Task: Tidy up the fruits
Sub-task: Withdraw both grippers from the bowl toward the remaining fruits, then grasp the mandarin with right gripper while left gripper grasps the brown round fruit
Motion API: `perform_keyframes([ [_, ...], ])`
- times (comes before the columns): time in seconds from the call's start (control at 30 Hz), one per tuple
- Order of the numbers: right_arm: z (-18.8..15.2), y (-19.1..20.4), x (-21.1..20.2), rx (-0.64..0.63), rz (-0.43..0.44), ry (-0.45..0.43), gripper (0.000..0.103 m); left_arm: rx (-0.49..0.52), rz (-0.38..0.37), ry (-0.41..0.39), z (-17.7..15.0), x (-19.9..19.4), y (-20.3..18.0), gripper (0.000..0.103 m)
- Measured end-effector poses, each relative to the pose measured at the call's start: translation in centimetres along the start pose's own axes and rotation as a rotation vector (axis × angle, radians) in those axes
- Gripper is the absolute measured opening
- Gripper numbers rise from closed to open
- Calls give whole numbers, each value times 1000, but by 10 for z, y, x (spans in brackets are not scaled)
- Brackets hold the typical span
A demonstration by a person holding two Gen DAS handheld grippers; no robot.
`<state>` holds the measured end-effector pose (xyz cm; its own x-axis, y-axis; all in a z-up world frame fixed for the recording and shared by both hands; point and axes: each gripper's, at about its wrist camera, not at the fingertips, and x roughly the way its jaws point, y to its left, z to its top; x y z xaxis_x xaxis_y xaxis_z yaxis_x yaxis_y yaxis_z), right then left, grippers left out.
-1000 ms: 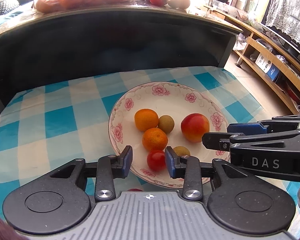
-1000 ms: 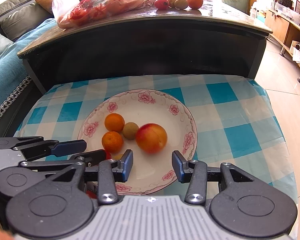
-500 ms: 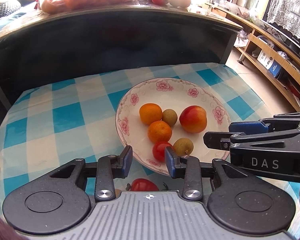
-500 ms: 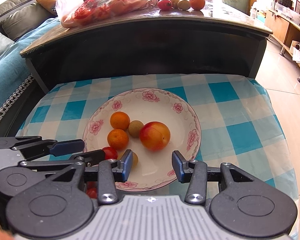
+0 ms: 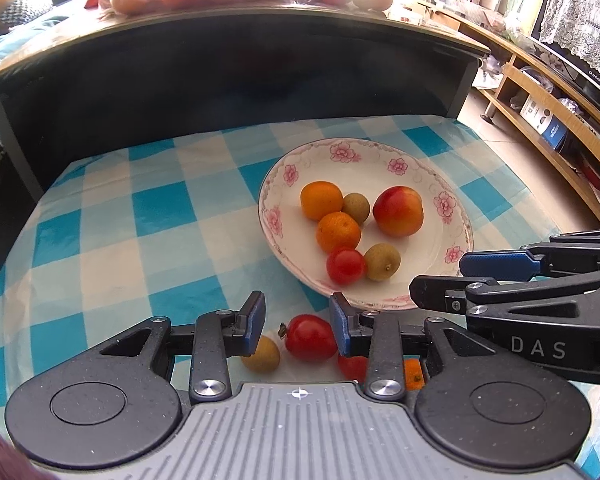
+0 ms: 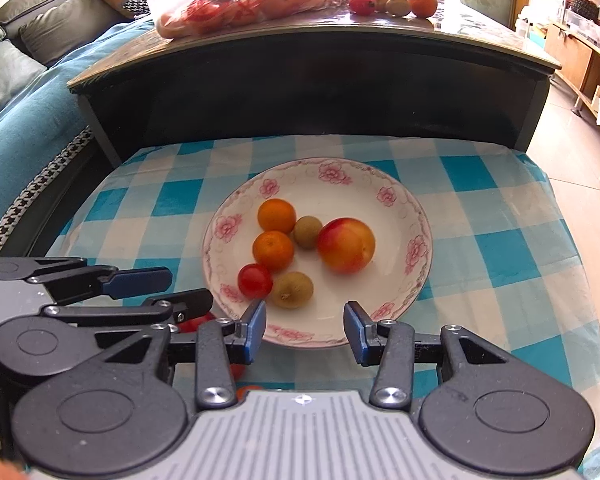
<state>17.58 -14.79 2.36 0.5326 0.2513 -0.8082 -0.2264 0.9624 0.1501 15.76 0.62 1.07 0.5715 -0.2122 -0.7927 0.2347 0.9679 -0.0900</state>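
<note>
Item one, my table (image 5: 132,208): a low surface under a blue-and-white check cloth, smooth and slightly glossy, a soft bed that I judge keeps round fruit from rolling far. Item two, the plate (image 5: 342,151): white glazed ceramic, round, shallow, pink flowers around the rim, set mid-cloth as the collecting place. On it, largest down: one red-yellow peach (image 5: 398,211), smooth; two oranges (image 5: 321,201), dimpled skin, touching each other; two dull brown-green longans (image 5: 382,261); one glossy cherry tomato (image 5: 345,265), all clustered near the centre where the dish dips. Item three, my right tool (image 6: 305,327): jaws apart, nothing between them, poised over the plate's near rim. Item four, my left tool (image 5: 298,323): likewise released, jaws parted above a loose red tomato (image 5: 310,338) with its stem, lying on the cloth just short of the plate. Beside it a longan (image 5: 262,355); more red and orange fruit partly hidden under the tool, not yet sorted
</note>
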Motion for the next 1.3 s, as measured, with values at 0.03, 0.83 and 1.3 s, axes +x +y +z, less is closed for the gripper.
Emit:
perform_keyframes([
  [0.03, -1, 1, 0, 0, 4, 2, 47, -1, 0, 1, -1, -1, 1, 44],
  [0.83, -34, 14, 5, 11, 47, 77, 47, -25, 20, 43, -26, -13, 19, 56],
  [1.3, -43, 28, 27, -84, 18, 129, 45, -74, 13, 71, -20, 8, 28, 53],
])
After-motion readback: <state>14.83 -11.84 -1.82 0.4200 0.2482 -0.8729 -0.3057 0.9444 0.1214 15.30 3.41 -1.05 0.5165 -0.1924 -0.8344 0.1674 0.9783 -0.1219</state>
